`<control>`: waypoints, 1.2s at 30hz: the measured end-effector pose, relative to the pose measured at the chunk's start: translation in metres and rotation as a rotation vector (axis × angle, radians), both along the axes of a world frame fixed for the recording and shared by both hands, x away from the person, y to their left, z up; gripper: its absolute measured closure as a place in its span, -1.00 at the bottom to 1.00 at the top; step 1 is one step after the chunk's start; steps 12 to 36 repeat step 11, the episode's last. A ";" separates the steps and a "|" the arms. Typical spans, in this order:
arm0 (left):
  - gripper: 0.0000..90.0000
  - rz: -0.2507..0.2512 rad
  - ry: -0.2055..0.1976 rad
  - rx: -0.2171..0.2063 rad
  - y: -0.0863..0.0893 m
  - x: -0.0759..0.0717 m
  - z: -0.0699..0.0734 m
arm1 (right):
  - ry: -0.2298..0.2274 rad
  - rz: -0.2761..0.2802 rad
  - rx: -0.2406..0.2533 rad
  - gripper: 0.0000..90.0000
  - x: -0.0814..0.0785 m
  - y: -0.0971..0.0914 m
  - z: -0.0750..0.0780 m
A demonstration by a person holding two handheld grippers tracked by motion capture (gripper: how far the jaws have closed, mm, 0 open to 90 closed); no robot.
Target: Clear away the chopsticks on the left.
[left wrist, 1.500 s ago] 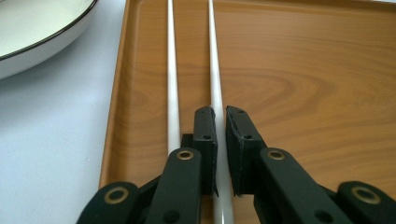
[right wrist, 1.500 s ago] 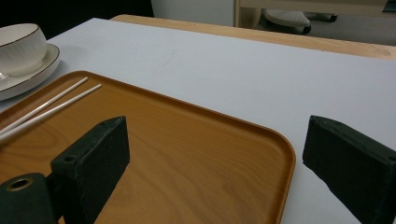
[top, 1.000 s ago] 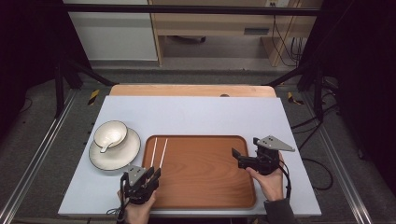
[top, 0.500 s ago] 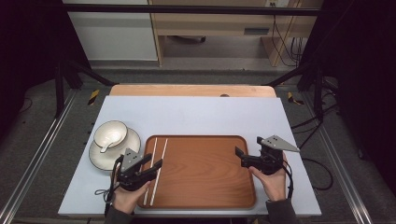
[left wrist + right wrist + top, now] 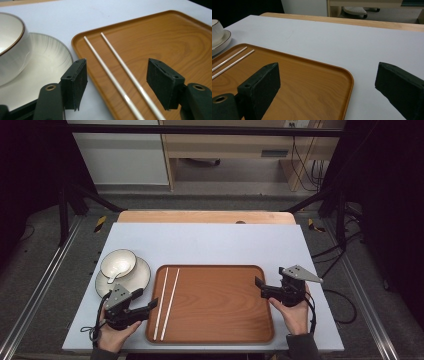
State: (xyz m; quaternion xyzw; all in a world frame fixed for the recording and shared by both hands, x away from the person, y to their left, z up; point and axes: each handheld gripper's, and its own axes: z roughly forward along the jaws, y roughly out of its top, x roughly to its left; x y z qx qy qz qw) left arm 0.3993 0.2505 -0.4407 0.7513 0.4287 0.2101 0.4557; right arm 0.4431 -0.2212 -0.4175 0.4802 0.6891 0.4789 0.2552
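Two white chopsticks (image 5: 166, 302) lie side by side, almost parallel, at the left end of the brown wooden tray (image 5: 220, 330), which sits in the middle-front of the light blue table (image 5: 210, 240). Just left of the tray is a pale plate (image 5: 142, 275) w/ a white bowl (image 5: 118, 263) resting on it, toward its far-left side.

The left gripper (image 5: 150, 306) hovers at the tray's left edge, near the plate's front; its jaws are spread wide, w/ both chopsticks between them in the left gripper view, nothing pinched. The right gripper (image 5: 261, 289) is at the tray's right edge, jaws also spread apart, straddling the tray's far-right corner, holding nothing.
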 end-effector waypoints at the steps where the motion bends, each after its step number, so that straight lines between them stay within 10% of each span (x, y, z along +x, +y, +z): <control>1: -0.30 0.004 -0.003 -0.001 0.002 -0.001 -0.001 | 0.003 -0.002 -0.003 -0.86 0.000 0.000 -0.001; 11: -0.39 0.017 -0.013 -0.002 0.029 -0.005 -0.008 | 0.011 -0.009 -0.011 -0.86 0.001 -0.002 -0.003; 36: -0.39 0.017 -0.013 -0.002 0.029 -0.005 -0.008 | 0.011 -0.009 -0.011 -0.86 0.001 -0.002 -0.003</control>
